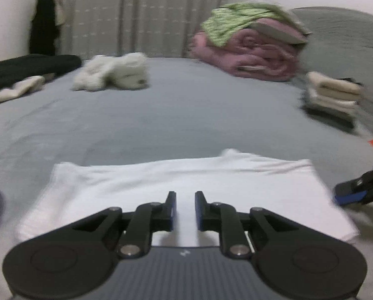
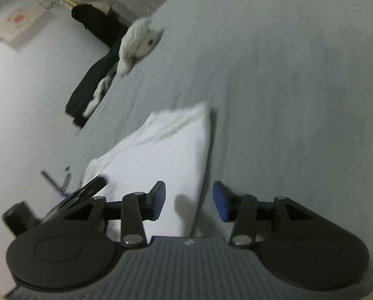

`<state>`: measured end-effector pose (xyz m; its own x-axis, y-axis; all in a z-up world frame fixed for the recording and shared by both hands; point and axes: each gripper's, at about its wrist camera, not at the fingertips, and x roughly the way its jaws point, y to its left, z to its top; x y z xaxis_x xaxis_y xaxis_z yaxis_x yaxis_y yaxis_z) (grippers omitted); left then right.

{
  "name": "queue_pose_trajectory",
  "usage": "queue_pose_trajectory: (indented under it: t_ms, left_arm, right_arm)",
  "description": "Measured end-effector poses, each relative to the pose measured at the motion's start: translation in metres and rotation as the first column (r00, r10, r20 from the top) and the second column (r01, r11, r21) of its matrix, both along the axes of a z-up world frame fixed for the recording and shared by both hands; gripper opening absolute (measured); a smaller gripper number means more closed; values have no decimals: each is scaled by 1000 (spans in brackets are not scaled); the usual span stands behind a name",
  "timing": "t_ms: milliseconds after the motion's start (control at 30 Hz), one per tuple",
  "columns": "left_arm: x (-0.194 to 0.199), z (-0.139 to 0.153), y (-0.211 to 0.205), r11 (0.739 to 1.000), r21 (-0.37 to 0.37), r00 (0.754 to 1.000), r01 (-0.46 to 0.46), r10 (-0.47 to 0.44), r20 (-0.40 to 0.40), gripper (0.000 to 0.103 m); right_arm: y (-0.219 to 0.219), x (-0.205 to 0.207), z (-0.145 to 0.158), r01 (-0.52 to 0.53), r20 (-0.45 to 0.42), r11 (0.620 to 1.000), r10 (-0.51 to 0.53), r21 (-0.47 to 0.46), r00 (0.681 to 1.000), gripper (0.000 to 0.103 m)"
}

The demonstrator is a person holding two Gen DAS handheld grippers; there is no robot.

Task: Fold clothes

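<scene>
White garment lies flat on bed, near edge, long axis left-right. Left gripper above its middle, jaws narrowly parted, empty. Right gripper straddles right edge, wide apart, empty.

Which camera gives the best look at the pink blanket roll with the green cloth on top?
The left wrist view. There the pink blanket roll sits at the far side of the bed, with the green cloth draped over it, only slightly blurred. The right wrist view does not show it at all; it faces the white garment instead.
</scene>
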<state>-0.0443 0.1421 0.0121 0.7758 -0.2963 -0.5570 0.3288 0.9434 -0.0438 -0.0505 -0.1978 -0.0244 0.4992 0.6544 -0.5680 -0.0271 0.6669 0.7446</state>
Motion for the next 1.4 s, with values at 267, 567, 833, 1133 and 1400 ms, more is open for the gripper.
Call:
queue_pose_trajectory:
  t_ms: [267, 567, 833, 1133, 1400]
  left_arm:
    - [-14, -15, -39, 987, 40, 988, 157, -157, 0, 27]
    - [-18, -15, -42, 978, 99, 982, 185, -187, 10, 31]
    - [-35, -3, -57, 959, 85, 961, 269, -273, 44, 47]
    - [-58, -5, -105, 913, 115, 916, 392, -399, 40, 51]
    - [-73, -11, -144, 881, 143, 890, 451, -457, 9, 51]
  right_arm:
    - [11, -5, -15, -91, -125, 991, 102, 97, 987, 6]
    - [2, -2, -10, -111, -136, 991, 121, 80, 983, 8]
    - [-13, 12, -8, -7, -101, 992, 19, 125, 995, 38]
    - [-11, 43, -14, 74, -73, 990, -66, 116, 995, 37]
    - [-9, 63, -18, 125, -54, 986, -119, 106, 991, 31]
